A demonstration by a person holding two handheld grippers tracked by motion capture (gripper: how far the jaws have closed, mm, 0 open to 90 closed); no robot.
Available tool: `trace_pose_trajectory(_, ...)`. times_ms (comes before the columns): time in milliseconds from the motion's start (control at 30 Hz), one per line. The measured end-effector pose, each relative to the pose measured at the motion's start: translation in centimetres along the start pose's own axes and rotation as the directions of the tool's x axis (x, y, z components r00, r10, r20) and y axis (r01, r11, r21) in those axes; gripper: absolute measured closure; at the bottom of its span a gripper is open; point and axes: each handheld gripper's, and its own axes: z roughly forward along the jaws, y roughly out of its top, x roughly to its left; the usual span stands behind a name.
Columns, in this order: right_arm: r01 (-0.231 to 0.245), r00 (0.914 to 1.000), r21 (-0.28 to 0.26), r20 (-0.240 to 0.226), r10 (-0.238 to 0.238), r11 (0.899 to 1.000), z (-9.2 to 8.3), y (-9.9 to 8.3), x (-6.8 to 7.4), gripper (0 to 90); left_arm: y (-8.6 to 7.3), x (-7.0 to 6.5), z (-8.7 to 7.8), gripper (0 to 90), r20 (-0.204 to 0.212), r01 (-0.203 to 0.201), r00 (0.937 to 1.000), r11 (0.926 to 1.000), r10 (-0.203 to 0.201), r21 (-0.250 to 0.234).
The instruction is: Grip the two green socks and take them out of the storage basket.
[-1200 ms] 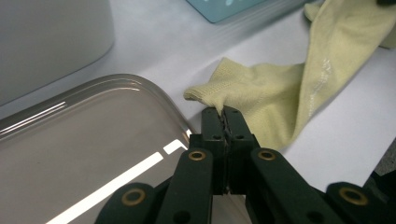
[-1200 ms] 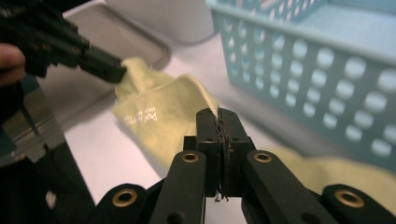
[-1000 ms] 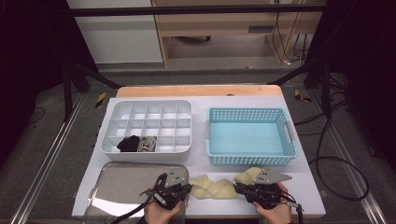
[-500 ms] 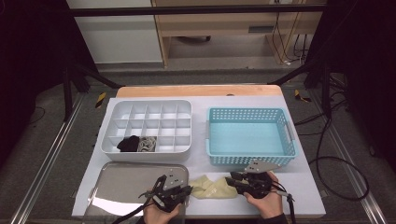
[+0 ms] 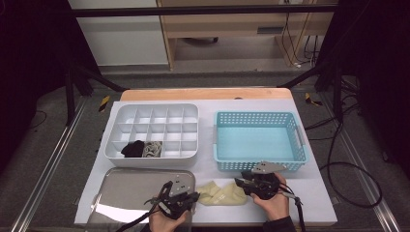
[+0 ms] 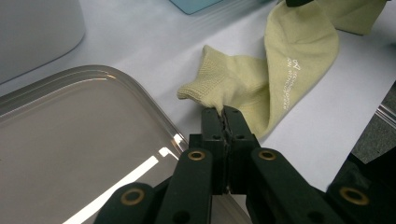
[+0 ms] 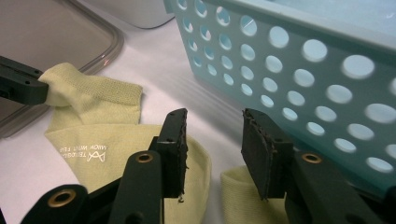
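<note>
The work in hand is the handling of a pair of pale yellow socks on the white worktop, apparently folding or bundling them for the divided white box, where a black bundle and a grey patterned one already sit in two neighbouring compartments of its near row. That much looks done; the yellow socks are not yet put away.

The left gripper is clamped on the ribbed cuff of a sock, its jaws pressed together on the fabric, right beside the rim of the steel tray. From there the sock runs away from that gripper toward the right gripper. The right gripper's jaws have just been opening and now stand apart above the other end of the socks; fabric lies beneath and between them, but the pads do not press on it. The blue basket stands just beyond this gripper, with nothing visible on the part of its floor that shows.

Judging from this, the socks are stretched out flat rather than rolled, so the gathering, lifting and placing into a compartment all appear to remain.
</note>
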Motion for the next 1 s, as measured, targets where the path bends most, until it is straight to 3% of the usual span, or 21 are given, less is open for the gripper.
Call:
trace_pose_trajectory(67, 0.002, 0.9998, 0.033, -0.021, -0.002, 0.999, 0.5, -0.2, 0.0, 64.1, 0.0, 0.0, 0.0, 88.6, 0.0, 0.0, 1.0, 1.0, 0.0, 0.0)
trace_pose_trajectory(233, 0.002, 0.9972, 0.052, -0.075, 0.002, 0.999, 0.6, -0.7, 0.4, 88.4, 0.0, 0.1, 0.1, 88.6, 0.002, 0.01, 0.9999, 0.9999, -0.01, -0.004)
trace_pose_trajectory(433, 0.01, 0.9871, -0.003, -0.16, -0.01, 1.0, -1.4, -0.8, 1.2, 89.3, 0.0, 0.1, 0.1, 88.5, -0.005, 0.015, 0.9999, 0.9999, -0.015, -0.009)
trace_pose_trajectory(633, 0.042, 0.9736, -0.01, -0.224, -0.043, 0.999, -3.0, -2.4, 2.2, 89.0, 0.2, 0.4, 0.1, 87.3, -0.007, 0.015, 0.9999, 0.9999, -0.015, -0.006)
trace_pose_trajectory(833, 0.034, 0.9737, 0.011, -0.226, -0.031, 0.999, -2.6, -3.6, 2.2, 89.0, 2.1, 1.6, -1.2, 67.2, 0.01, 0.008, 0.9999, 0.9956, -0.007, -0.094)
trace_pose_trajectory(900, 0.031, 0.974, 0.012, -0.225, -0.028, 0.999, -2.4, -3.6, 2.1, 89.0, 2.8, 1.6, -0.6, 62.5, 0.017, -0.016, 0.9997, 0.997, 0.018, -0.076)
trace_pose_trajectory(1000, 0.028, 0.9754, 0.011, -0.219, -0.025, 1.0, -2.3, -3.6, 2.1, 89.0, 3.8, 1.5, 1.5, 54.6, 0.044, -0.06, 0.9972, 0.9981, 0.061, -0.015)
